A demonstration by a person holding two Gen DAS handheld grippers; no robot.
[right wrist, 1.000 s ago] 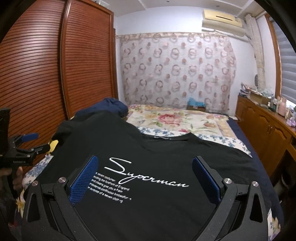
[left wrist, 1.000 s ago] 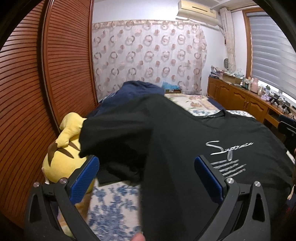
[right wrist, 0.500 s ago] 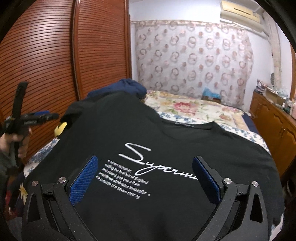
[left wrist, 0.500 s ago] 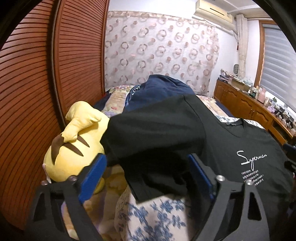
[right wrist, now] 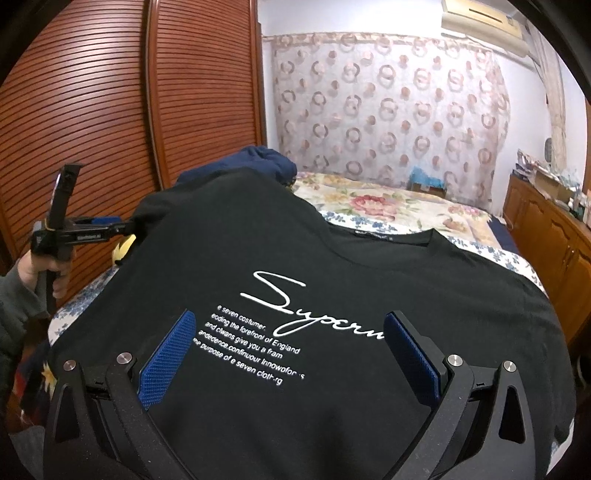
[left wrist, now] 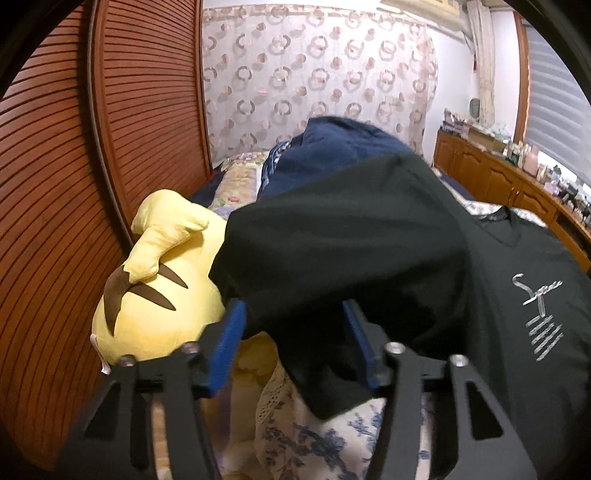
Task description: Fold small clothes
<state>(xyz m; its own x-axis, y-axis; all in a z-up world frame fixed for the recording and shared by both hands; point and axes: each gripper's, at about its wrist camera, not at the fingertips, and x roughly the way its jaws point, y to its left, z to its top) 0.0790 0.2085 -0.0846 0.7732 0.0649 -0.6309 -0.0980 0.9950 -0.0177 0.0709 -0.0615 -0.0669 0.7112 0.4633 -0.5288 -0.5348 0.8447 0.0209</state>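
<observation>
Closing left claw (left wrist: pixel 295 343) around sleeve (left wrist: pixel 332 280) of black T-shirt (right wrist: pixel 332 332), pads not yet pinching, likely to fold it inward. Hovering right claw (right wrist: pixel 288 350) wide open, empty, over shirt spread on bed (right wrist: pixel 388 199).

Yellow plush toy (left wrist: pixel 155 295) is seen lying against the slatted wooden wardrobe doors (left wrist: pixel 74 155). Patterned curtain (right wrist: pixel 388 110) is hung just right of the doors. Wooden cabinets (right wrist: pixel 546 229) are set well right of the doors, air conditioner (right wrist: pixel 480 20) mounted high above.
</observation>
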